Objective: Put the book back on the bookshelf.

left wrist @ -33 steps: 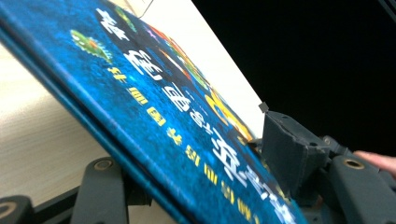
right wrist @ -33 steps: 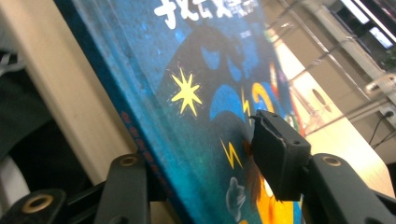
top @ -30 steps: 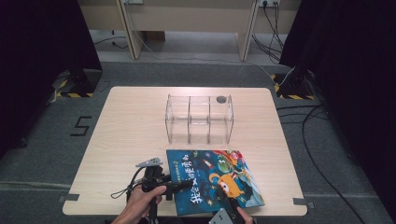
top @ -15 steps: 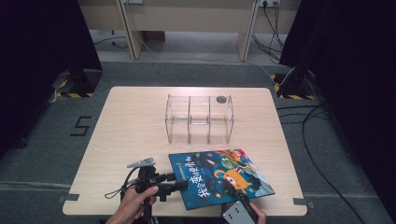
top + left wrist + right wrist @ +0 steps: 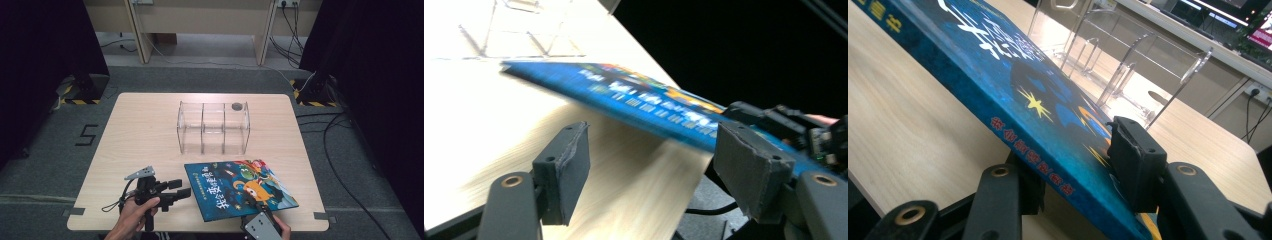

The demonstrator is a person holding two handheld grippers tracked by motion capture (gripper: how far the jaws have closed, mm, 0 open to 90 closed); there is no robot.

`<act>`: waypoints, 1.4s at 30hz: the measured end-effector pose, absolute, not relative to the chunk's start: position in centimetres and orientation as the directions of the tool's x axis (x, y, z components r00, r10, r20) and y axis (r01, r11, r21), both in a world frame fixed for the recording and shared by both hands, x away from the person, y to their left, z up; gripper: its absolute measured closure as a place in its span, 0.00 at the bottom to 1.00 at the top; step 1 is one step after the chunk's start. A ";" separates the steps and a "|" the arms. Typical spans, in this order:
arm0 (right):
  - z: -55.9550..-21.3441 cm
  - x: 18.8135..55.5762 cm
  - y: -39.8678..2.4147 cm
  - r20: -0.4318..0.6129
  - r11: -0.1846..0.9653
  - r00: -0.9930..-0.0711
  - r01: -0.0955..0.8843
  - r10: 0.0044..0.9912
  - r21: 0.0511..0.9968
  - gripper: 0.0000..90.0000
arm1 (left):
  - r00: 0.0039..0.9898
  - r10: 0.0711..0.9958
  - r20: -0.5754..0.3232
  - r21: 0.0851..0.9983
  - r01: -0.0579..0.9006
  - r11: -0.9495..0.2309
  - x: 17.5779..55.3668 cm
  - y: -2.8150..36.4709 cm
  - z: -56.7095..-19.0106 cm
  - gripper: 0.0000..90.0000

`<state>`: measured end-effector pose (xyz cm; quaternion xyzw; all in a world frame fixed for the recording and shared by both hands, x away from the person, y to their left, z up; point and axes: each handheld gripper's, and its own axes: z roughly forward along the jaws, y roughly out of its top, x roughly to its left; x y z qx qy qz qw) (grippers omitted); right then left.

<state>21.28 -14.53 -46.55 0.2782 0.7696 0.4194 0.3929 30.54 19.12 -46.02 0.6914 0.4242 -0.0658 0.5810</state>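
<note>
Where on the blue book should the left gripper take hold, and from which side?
The free left edge of the book, approached level from the left. The right gripper already clamps the near edge, tilting the book up off the table, so a gap is open underneath for one jaw. The left gripper stands open just beside that edge.

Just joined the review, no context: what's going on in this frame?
A person works two handheld grippers at a wooden table. The right gripper is clamped on the near edge of a blue picture book, tilting it off the table. The left gripper sits beside the book's left edge, jaws apart and just closing a little, nothing between them. A clear acrylic divider rack stands behind.
</note>
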 end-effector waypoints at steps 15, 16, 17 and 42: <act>-45.3 21.9 -16.6 -0.185 0.302 -0.538 0.137 0.823 0.943 0.64 | 0.631 0.669 -0.393 0.755 0.636 -0.157 32.3 19.4 -49.1 0.34; -45.2 21.9 -16.8 -0.159 0.276 -0.539 0.143 0.827 0.950 0.64 | 0.633 0.673 -0.383 0.753 0.636 -0.170 32.4 19.5 -49.2 0.34; -45.2 21.9 -16.9 -0.147 0.261 -0.537 0.143 0.831 0.955 0.64 | 0.630 0.681 -0.373 0.750 0.636 -0.178 32.5 19.5 -49.4 0.34; -44.3 22.0 -19.3 0.115 -0.012 -0.556 0.185 0.824 0.983 0.64 | 0.692 0.719 -0.066 0.683 0.556 -0.473 32.7 18.4 -51.2 0.24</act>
